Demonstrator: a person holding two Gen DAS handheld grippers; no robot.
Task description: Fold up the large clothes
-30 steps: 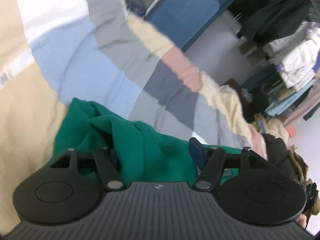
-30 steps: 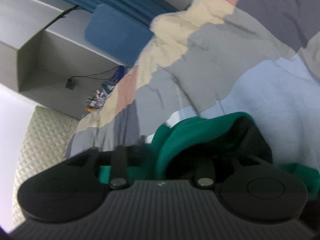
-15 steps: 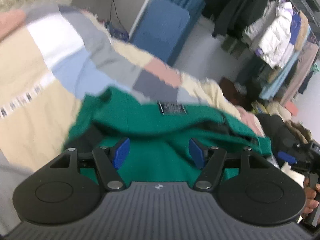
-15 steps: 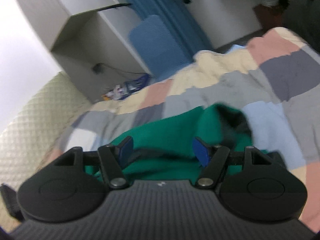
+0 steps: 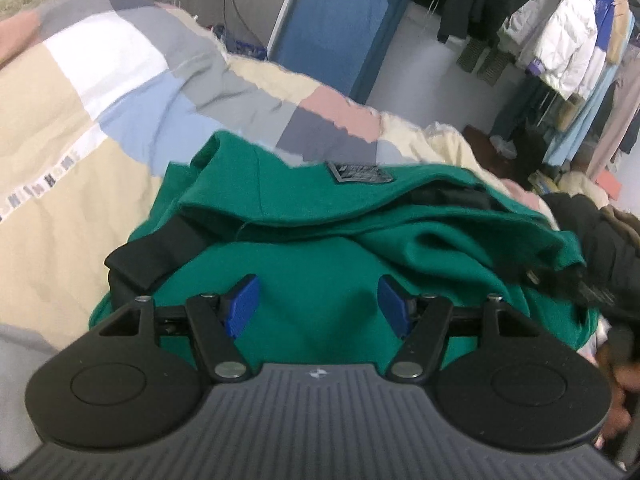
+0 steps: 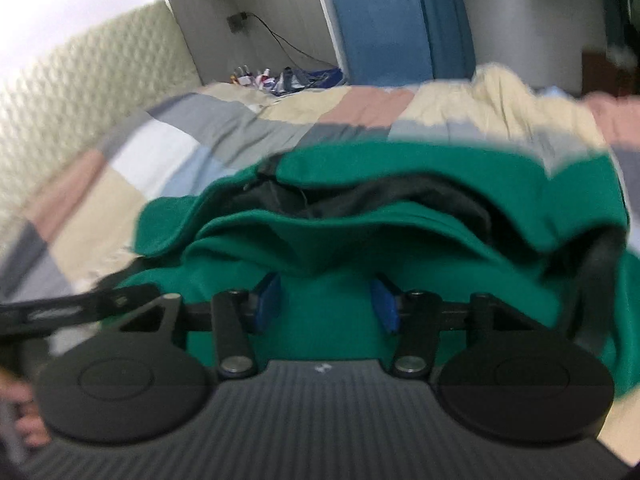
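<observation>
Green cloth fills the middle of both views. It is a big green coat (image 5: 320,248) with a black lining, and it lies bunched up on a bed. The bed has a patchwork quilt (image 5: 120,92) with squares of cream, grey, pink, white and light blue. A small dark label (image 5: 358,172) sits near the far edge of the coat in the left view.

The left gripper (image 5: 318,306) hangs over the coat. Its blue fingers (image 5: 242,306) are wide apart. Green cloth shows between them, but the fingers do not press on it.

The right gripper (image 6: 328,302) is over the coat too. Its blue fingers (image 6: 267,300) are apart and have just been closing. Green cloth lies between them. The right view is blurry, so I cannot tell if the fingers touch the cloth.

A blue pad (image 5: 332,36) leans against the wall past the bed. Clothes hang on a rack (image 5: 568,28) at the right of the left view. A padded headboard (image 6: 80,80) shows at the left of the right view.
</observation>
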